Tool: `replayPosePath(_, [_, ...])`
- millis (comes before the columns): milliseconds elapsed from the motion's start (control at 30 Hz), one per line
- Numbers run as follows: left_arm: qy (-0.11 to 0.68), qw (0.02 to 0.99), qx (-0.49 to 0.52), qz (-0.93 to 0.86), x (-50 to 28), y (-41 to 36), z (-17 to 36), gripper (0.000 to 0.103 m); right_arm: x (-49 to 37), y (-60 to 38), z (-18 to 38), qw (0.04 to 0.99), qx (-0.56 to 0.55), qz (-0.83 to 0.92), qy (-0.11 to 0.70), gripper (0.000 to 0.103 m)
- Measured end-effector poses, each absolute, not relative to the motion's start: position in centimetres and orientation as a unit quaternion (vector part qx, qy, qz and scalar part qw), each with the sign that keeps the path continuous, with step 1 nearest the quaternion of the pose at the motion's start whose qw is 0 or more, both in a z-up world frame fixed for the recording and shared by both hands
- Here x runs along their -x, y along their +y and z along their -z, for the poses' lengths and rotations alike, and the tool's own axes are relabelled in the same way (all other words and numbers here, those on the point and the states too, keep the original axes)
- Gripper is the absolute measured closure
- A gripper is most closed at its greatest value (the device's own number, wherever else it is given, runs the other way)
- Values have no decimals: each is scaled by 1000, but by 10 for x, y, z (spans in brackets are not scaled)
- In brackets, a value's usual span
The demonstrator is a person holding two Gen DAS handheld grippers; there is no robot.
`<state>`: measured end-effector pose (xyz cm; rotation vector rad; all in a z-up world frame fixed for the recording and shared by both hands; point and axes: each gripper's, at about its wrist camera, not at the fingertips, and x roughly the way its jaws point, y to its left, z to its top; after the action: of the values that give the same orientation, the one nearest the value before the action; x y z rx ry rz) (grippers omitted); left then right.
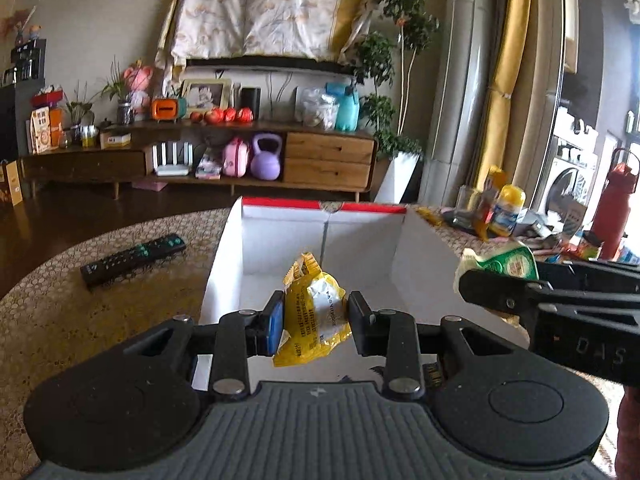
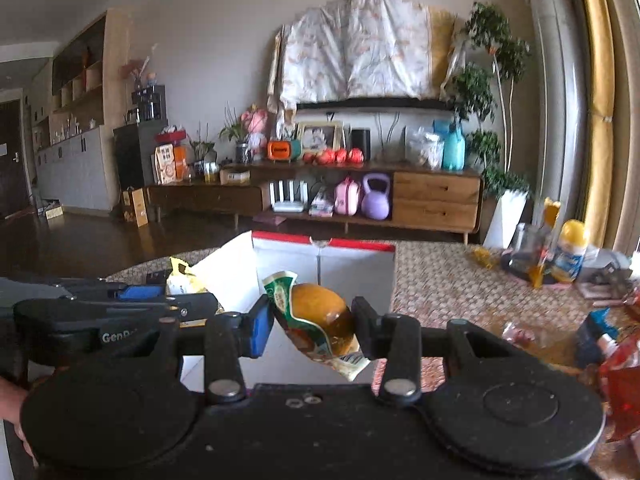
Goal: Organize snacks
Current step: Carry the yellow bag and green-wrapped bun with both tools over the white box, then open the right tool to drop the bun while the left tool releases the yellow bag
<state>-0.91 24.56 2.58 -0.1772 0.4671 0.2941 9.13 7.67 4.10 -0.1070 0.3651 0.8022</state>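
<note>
While the white box (image 1: pixel 416 240) sits open, left claw (image 1: pixel 316 320) grips a yellow packet (image 1: pixel 312 312), right claw (image 2: pixel 314 320) a bun packet (image 2: pixel 320 316).

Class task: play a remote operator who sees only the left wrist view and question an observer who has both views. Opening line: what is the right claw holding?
Observer: The right claw is shut on a green-edged packet with a golden-brown bun showing through it.
Operator: Is that packet over the box?
Observer: It hangs in front of the white box's open interior, at its near right side.
Operator: What lies right of the box?
Observer: A red wrapper at the right edge, with a blue item behind it.
</note>
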Motion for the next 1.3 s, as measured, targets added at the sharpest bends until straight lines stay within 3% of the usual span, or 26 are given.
replayPosePath(500, [268, 946, 84, -163, -6, 257, -10, 70, -106, 114, -15, 879, 72, -393, 260, 62])
replayPosePath(1033, [270, 945, 76, -167, -7, 256, -9, 69, -102, 122, -13, 878, 88, -391, 261, 60])
replayPosePath(1300, [264, 947, 78, -167, -4, 257, -12, 58, -104, 117, -18, 883, 85, -385, 253, 56])
